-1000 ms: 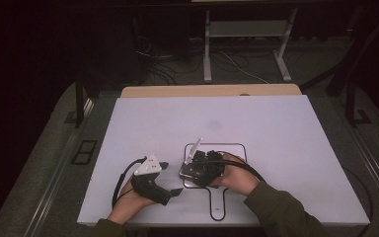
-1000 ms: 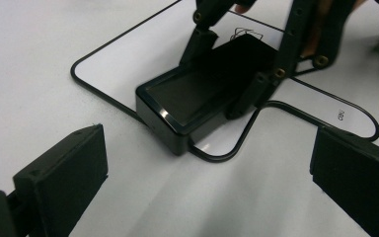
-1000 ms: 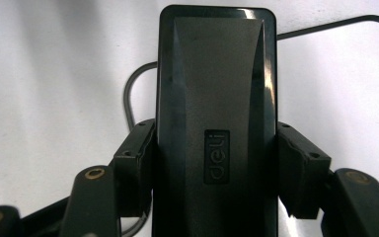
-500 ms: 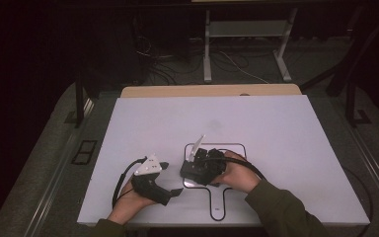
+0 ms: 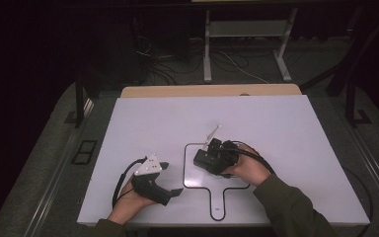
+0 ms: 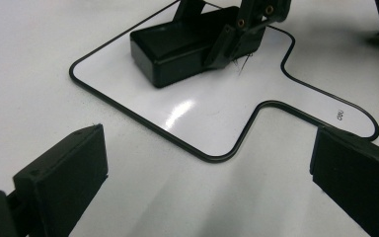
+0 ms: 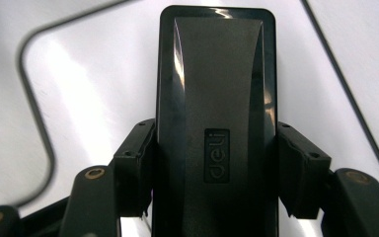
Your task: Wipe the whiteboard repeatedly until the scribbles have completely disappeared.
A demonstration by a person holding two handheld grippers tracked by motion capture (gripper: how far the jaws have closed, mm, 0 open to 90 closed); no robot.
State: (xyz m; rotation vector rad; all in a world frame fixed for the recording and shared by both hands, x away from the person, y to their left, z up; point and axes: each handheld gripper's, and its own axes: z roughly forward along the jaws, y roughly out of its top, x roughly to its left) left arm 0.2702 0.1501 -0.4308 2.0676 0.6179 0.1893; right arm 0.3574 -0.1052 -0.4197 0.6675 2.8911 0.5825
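Big white table [image 5: 286,128], with a small whiteboard [image 5: 197,178] on it. The black eraser [image 7: 216,98] sits on the board, clamped across its width by the right gripper [image 5: 215,159], long axis pointing ahead. Left gripper [image 5: 165,181] idles wide open, just left.

The white tabletop [image 5: 143,118] lies bare across its far half and both sides, open for passage. Near the front, the flat white paddle-shaped board with black outline [image 5: 197,175] carries a glossy black rectangular block [image 6: 177,47], the one raised obstacle.
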